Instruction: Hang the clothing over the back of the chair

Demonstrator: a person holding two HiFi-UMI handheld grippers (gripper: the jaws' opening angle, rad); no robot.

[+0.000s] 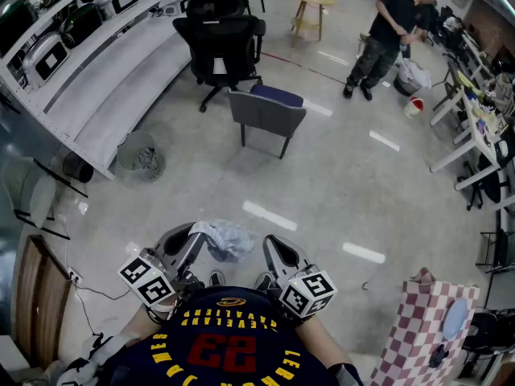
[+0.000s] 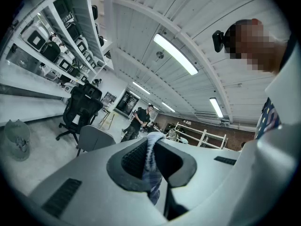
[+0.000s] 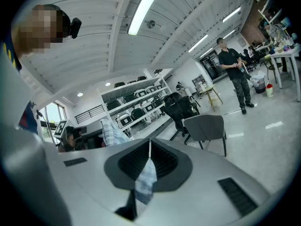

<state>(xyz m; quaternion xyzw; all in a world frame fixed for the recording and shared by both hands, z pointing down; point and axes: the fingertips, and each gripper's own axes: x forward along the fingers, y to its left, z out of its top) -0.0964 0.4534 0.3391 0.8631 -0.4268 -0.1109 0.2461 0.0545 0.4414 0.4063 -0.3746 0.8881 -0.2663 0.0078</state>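
Dark jersey (image 1: 233,348): yellow "CLEVELAND", red number "23", both seen upside-down.

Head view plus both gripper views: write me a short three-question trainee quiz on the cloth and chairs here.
1. What clamps the pale blue checked cloth? A: left gripper only; B: right gripper only; C: both.
2. True or false: the cloth hangs over the grey padded chair.
3. Fill in: beyond the grey chair stands a ___ mesh office chair.
Key: 1 C; 2 false; 3 black.

Bright ceiling strip lights (image 2: 175,54), fisheye warp, perhaps soft edges.
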